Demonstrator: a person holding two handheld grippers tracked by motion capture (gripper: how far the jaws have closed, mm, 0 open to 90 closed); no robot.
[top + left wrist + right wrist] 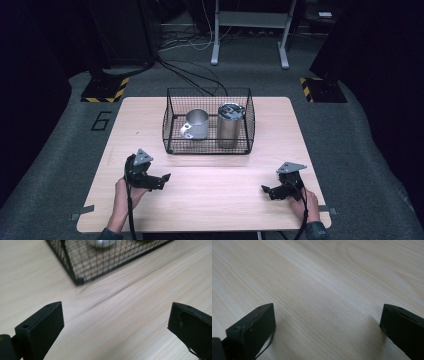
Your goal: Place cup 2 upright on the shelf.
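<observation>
Observation: a black wire basket point(208, 121) stands at the far middle of the wooden table point(210, 185). Inside it are two metal vessels, both upright: a steel mug point(196, 124) on the left, its handle turned toward the near left corner, and a taller steel tumbler point(229, 124) with a lid on the right. The two stand near each other but apart.

The left gripper point(161, 180) rests low over the near left part of the table, pointing inward toward the centre. The right gripper point(267, 190) sits at the near right, also pointing inward. Both are well apart from the basket.

Condition of tools: in the left gripper view the jaws stand spread wide with bare tabletop between them and the basket's near corner point(79, 281) ahead; nothing is held or touched. In the right gripper view the jaws are equally wide, released, with plain wood grain between them.

Assessment: the work in hand appears to be the approach to the basket, with no vessel yet engaged. To do it well, the nearer gripper should rise above the basket rim before travelling forward, descend vertically over the chosen vessel, and keep the jaws wide until they straddle its wall. The mug's rim or handle offers the surer purchase; the smooth tumbler may slip.
</observation>
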